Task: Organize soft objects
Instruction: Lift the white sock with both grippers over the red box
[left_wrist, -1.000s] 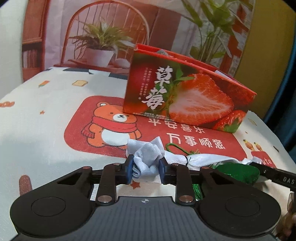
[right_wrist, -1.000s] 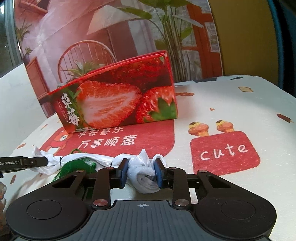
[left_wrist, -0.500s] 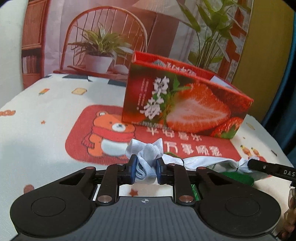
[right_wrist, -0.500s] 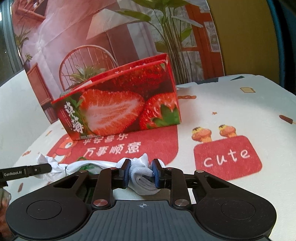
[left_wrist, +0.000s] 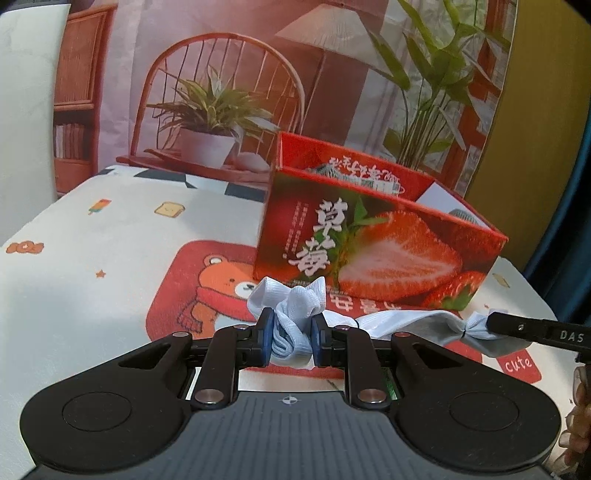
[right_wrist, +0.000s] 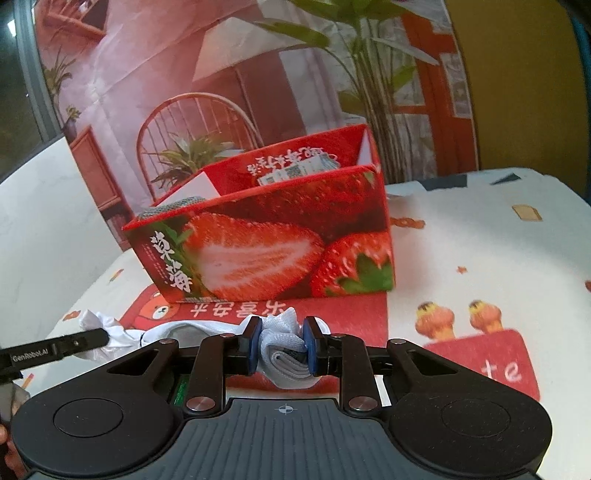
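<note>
A: What are the two tools doing?

B: The left gripper is clamped on one bunched end of a pale blue-white sock, blue pads pressing the fabric from both sides; its jaws have just been closing on that bunch. The right gripper pinches the other end of the same sock between its pads.

A: And the sock between them?

B: It runs across from one tool to the other, raised above the tablecloth. In the left view the right tool's black finger shows at the far end of the fabric.

A: Where is the box?

B: The strawberry box stands open-topped just beyond the sock, on the red bear patch of the cloth. Something grey and knitted sits inside, possibly another sock; too little shows to be sure.

A: Anything else?

B: A strip of green peeks under the right tool's fingers.
</note>
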